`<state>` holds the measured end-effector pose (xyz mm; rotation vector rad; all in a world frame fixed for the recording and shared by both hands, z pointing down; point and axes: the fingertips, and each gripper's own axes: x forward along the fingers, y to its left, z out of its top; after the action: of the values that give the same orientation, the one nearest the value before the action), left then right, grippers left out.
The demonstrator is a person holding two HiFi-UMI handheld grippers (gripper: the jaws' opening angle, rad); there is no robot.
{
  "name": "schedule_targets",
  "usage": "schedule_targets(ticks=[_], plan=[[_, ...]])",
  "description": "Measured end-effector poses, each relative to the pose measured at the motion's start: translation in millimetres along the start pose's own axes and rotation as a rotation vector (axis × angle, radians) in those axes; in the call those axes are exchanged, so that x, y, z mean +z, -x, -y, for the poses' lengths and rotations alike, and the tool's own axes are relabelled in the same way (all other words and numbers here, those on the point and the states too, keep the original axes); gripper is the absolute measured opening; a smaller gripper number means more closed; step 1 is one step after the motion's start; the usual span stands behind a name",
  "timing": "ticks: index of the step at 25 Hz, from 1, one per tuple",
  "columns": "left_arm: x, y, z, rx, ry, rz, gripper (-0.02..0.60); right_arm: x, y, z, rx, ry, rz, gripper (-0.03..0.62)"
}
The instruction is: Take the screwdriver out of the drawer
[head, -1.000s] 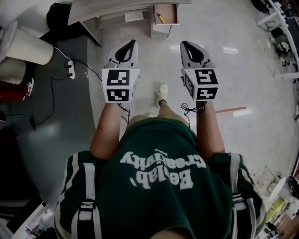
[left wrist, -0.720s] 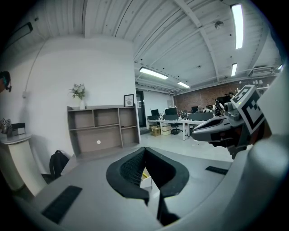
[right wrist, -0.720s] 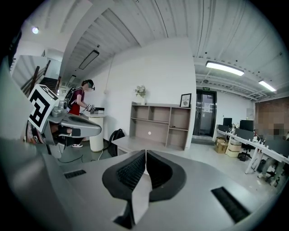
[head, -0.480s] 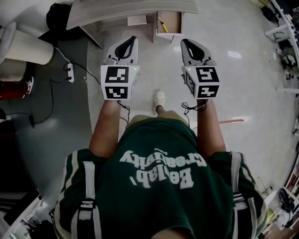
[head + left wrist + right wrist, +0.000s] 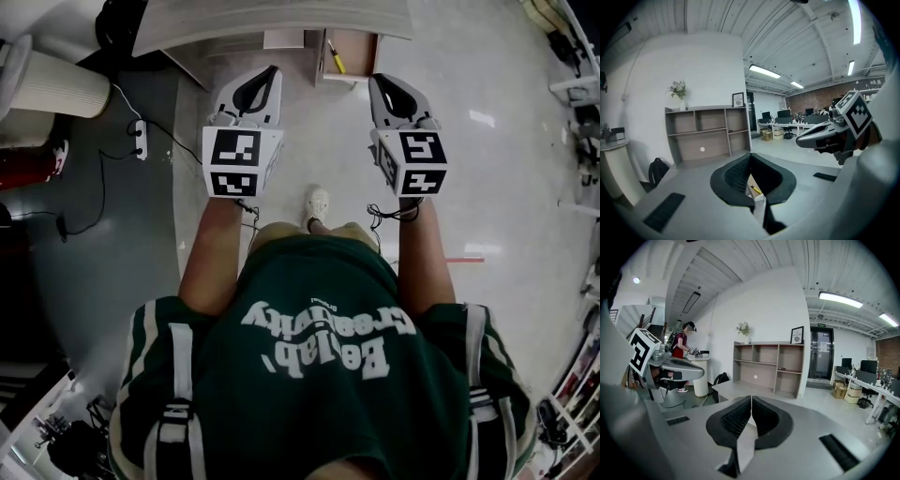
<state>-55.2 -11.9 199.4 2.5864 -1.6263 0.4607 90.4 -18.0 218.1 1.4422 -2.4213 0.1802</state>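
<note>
The left arm (image 5: 211,262) and right arm (image 5: 420,258) reach forward, parallel. The left gripper (image 5: 272,71) and right gripper (image 5: 375,79) point ahead and slightly downward, side by side but apart. Each gripper's jaw tips meet, gripping nothing.

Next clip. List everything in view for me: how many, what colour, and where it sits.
drawer: one, brown inside, open, at the desk's front edge
screwdriver: one, yellow handle, lying in the drawer
desk: one, grey, top of the head view
backpack: one, black, on the floor left of the desk
ribbed cylinder: one, white, far left
power strip: one, white, on the grey floor
shelf unit: one, grey-brown, against the white wall
potted plant: one, on top of the shelf unit
shoe: one, white, between the arms
left gripper: one, white and black, jaws together, empty
right gripper: one, white and black, jaws together, empty
</note>
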Motion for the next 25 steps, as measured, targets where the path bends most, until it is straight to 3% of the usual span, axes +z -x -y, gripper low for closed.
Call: schedule_targets(ticks=[13,25], plan=[[-2.9,-65.0,-16.7,0.005,-0.007,-0.028,0.017,-11.3,-58.4,35.7,0.027,-0.026,-0.027,0.035],[-41.1,-144.2,-48.0,-0.035,-0.001,-0.063,0.017,-43.3,-133.3,51.8,0.002,-0.049,-0.091,0.035]])
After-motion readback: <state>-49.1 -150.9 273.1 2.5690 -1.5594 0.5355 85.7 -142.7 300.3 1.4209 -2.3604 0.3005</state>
